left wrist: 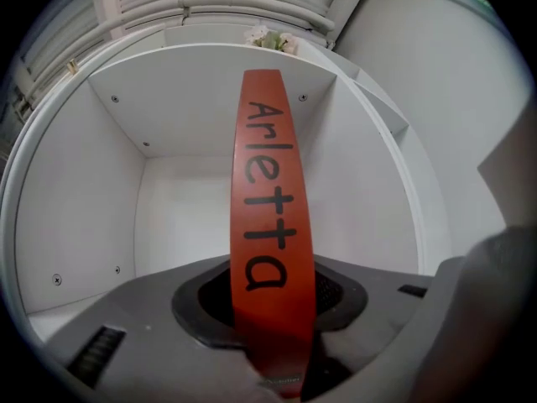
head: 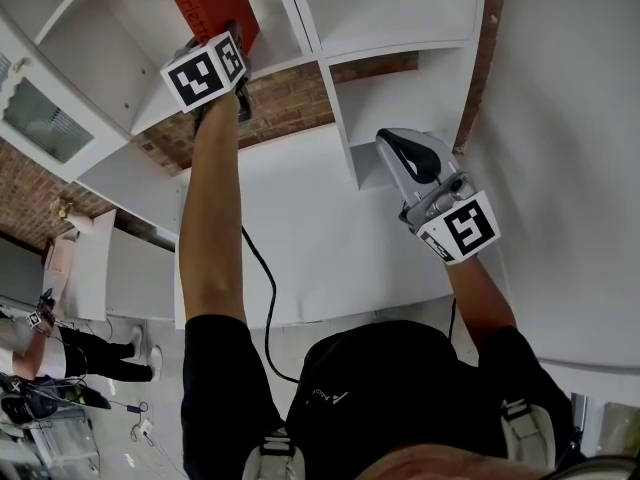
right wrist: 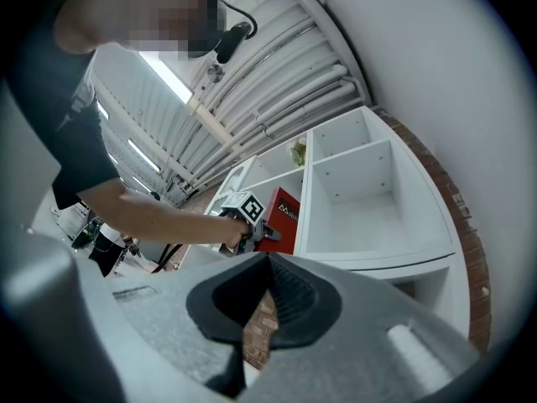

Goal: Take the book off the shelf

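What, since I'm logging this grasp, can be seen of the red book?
The red book stands upright in a compartment of the white shelf, its narrow spine facing the left gripper view. The spine looks smooth and glossy, with black lettering reading Arletta down it; in the head view the cover shows white print. The left gripper is closed on the spine's lower part.
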The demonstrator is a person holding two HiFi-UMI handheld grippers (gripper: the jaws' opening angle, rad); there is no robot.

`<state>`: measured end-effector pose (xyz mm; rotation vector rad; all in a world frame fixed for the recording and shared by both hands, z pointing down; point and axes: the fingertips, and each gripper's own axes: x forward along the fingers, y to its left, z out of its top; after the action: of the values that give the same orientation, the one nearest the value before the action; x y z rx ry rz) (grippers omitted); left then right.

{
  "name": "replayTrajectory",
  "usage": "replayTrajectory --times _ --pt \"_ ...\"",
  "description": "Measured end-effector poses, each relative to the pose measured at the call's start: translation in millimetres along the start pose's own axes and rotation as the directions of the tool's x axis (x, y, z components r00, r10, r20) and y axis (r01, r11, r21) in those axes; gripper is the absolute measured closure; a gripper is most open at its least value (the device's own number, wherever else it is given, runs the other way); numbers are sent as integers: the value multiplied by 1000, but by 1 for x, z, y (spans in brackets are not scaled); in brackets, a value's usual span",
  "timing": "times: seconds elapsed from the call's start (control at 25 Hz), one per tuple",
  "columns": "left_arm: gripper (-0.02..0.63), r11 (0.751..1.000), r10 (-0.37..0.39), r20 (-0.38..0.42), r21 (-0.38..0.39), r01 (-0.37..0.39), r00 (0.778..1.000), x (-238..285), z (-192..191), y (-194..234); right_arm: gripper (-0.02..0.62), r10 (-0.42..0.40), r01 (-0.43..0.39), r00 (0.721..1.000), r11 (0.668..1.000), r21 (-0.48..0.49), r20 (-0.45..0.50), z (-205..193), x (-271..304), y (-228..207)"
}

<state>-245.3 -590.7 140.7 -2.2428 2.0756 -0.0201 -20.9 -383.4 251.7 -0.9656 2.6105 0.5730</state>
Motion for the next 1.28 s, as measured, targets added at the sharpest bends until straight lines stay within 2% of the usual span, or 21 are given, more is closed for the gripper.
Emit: replayTrajectory --times 0.2,0.4,0.56,0.76,0.88,1.04,1.28 --pt "454 999 -25 48 -35 26 999 -19 5 1 594 5 -5 1000 1000 12 -3 -1 4 5" --pt "454 993 -86 129 -69 96 988 -61 12 -8 594 9 -9 1000 1000 17 1 0 7 12" --pt "454 988 -121 211 -72 139 970 -110 17 -14 594 10 -10 1000 1000 24 10 4 7 20" --pt "454 979 -166 313 -61 194 935 -186 17 -18 594 17 -18 1000 999 32 26 12 3 33" --pt "454 974 -183 353 -62 219 918 -227 9 -21 594 34 -35 999 999 33 31 13 4 46" --pt "454 968 -199 355 -75 240 914 -270 -16 -32 594 47 -48 998 998 39 35 14 5 60" --pt "454 961 -225 388 -63 269 894 -314 -58 -51 594 40 -43 998 997 67 56 13 1 74"
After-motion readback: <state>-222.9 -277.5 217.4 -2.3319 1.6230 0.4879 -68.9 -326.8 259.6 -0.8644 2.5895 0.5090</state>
